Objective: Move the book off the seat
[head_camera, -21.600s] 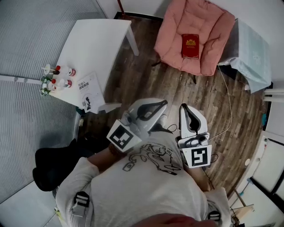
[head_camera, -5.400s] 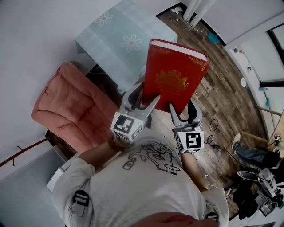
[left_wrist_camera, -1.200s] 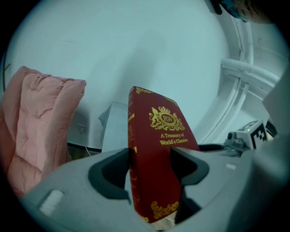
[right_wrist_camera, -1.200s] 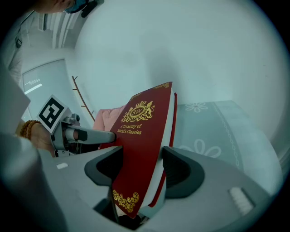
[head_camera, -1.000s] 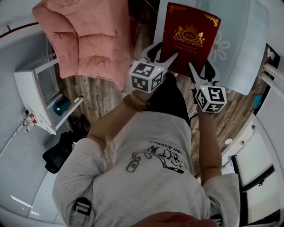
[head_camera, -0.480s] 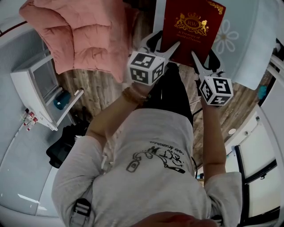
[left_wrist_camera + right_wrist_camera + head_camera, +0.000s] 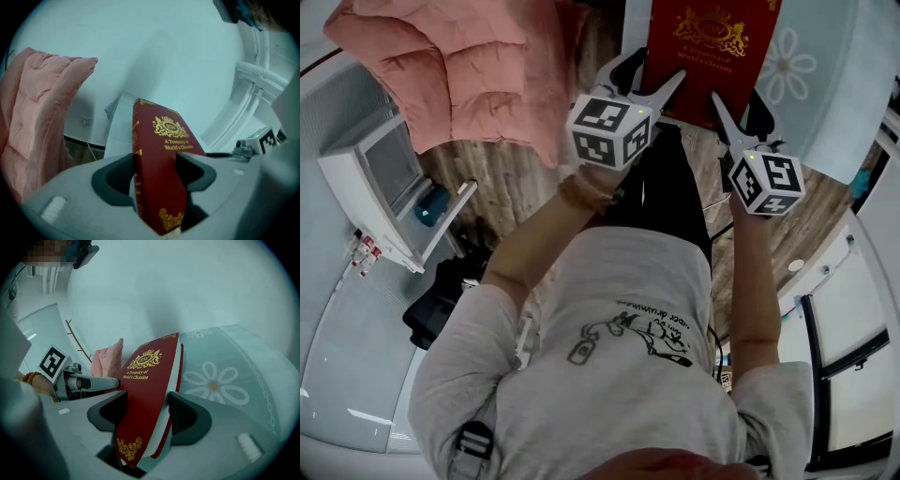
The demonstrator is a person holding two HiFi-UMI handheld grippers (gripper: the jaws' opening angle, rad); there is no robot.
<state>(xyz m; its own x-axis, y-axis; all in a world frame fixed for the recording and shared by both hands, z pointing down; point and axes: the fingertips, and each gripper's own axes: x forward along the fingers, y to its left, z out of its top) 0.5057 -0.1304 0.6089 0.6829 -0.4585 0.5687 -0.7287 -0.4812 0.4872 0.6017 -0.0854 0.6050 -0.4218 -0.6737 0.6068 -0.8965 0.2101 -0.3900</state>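
Book [image 7: 710, 42], a dark red hardcover with a gold crest, gold corner scrolls and white page edges, is pinched at its near edge by both the left claw [image 7: 649, 82] and right claw [image 7: 737, 105], over the flower-patterned table [image 7: 825, 84], apart from the pink seat [image 7: 459, 75].

Tabletop [image 7: 830, 94] ahead seems open; seat [image 7: 450, 75] left.

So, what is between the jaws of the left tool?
The red book, pinched near its bottom edge by the left tool; the left gripper view shows it.
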